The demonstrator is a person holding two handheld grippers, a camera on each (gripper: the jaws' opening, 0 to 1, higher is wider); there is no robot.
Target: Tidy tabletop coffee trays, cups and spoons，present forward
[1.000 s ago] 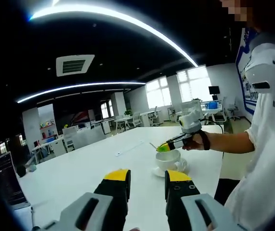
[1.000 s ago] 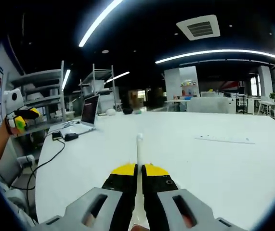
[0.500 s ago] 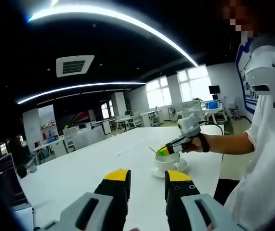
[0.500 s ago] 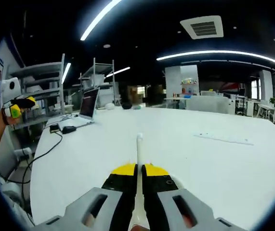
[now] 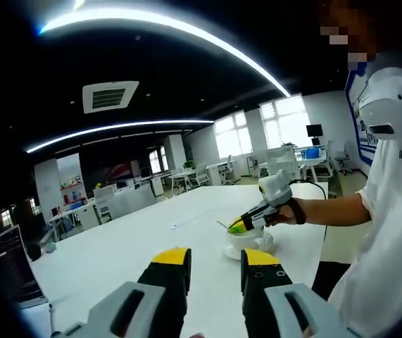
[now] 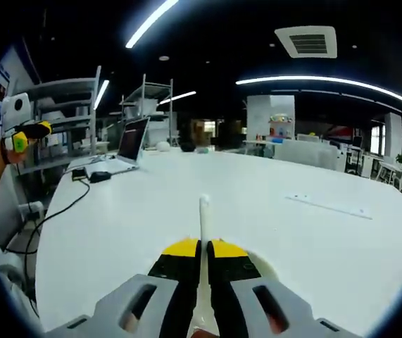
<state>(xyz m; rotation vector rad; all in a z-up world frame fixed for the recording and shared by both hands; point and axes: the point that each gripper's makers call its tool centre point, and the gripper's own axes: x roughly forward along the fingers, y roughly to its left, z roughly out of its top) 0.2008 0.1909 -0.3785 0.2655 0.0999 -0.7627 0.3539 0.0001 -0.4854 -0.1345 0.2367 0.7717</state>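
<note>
Pinching a thin white spoon between its pressed-together yellow-tipped jaws, the right tool points out over the white surface, with the spoon's small rounded end sticking forward past the tips and its handle running back between the jaws. In the left gripper view, the left tool rides well above the surface with its jaws spread and nothing between them. Ahead of it and off to its right, the right tool appears again, held in the person's hand with its yellow tips hanging right over a white cup that sits on a white saucer near the person's edge of the surface; whether the spoon's end already touches the cup or its rim is too small to tell. Further off, to the left of the right tool, a laptop stands open with a dark cable trailing toward the edge, and to its right a thin pale strip lies flat. Beyond those are shelving, desks and chairs in an open office. As for progress, the cup is on its saucer and the spoon is lifted and brought to it, so by my reading the pairing of cup and saucer is done, while setting the spoon down with them is what remains; no tray can be made out, so how the final presenting forward stands I cannot judge.
</note>
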